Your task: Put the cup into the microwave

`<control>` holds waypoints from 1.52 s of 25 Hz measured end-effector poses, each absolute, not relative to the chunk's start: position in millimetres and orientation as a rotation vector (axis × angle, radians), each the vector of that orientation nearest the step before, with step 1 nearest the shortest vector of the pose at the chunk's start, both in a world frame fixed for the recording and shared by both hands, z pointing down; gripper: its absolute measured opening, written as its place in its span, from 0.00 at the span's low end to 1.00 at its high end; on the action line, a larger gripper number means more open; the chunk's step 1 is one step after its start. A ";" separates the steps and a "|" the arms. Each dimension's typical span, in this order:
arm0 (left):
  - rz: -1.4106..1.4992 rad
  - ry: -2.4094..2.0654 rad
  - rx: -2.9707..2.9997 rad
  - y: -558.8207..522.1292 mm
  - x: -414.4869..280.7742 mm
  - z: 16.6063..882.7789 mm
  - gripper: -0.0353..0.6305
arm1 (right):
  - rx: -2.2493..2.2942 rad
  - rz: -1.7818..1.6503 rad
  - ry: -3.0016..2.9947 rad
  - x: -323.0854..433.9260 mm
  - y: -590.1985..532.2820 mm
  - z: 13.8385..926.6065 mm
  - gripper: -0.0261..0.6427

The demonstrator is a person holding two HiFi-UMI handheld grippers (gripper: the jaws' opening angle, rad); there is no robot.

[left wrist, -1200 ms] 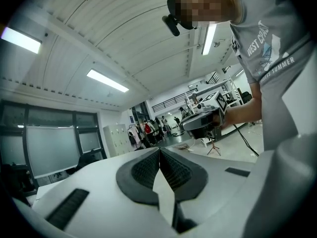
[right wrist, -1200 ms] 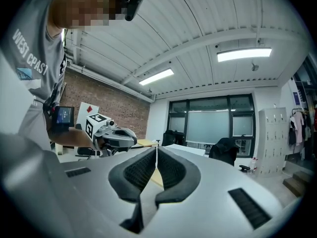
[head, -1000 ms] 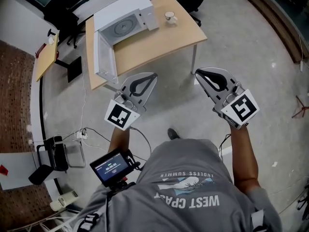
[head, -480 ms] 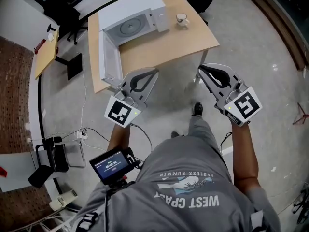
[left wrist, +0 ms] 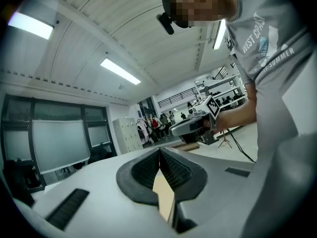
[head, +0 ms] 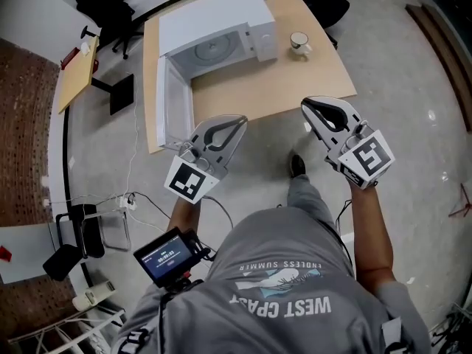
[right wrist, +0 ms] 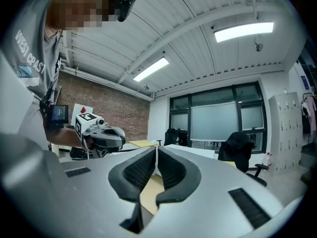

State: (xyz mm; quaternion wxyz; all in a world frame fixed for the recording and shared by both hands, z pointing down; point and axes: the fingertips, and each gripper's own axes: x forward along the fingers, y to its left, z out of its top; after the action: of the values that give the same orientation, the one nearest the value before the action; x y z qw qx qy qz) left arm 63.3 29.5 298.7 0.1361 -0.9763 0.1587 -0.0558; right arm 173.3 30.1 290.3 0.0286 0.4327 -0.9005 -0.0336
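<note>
Within the last second the person has stepped nearer to the worktop [head: 295, 87], so the microwave [head: 221, 21] now lies closer in front of both claws. This looks like the approach only. The left claw [head: 237, 121] and right claw [head: 307, 108] are clenched and empty. The cup [head: 299, 43], small, pale and upright, stands just right of the microwave, whose door [head: 171, 113] is open.

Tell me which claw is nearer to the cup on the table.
Right. The right claw is just off the near edge of the table, almost in line with the cup. The left claw is farther, by the open microwave door.
</note>
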 end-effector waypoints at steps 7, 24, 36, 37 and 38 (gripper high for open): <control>-0.193 0.566 -2.914 -56.5 94.6 321.2 0.09 | 1.348 0.062 -2.701 232.6 -89.9 340.0 0.07; -0.403 0.920 -3.010 -194.2 112.7 411.8 0.09 | 1.297 0.440 -2.219 373.5 -333.7 613.9 0.25; -0.471 0.984 -3.030 -223.4 114.3 430.6 0.09 | 1.204 0.419 -2.110 383.2 -366.9 676.5 0.15; -0.475 0.983 -3.031 -224.8 115.9 430.4 0.09 | 1.204 0.429 -2.118 383.1 -367.4 675.0 0.15; -0.477 0.983 -3.031 -226.0 117.3 429.8 0.09 | 1.202 0.439 -2.127 382.3 -366.7 673.3 0.15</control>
State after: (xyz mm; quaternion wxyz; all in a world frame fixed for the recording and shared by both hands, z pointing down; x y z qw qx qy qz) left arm 117.3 -226.0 429.8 -0.0401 -0.9399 0.3050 -0.1480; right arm 382.3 -366.7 673.3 0.3237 0.4581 -0.8108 0.1673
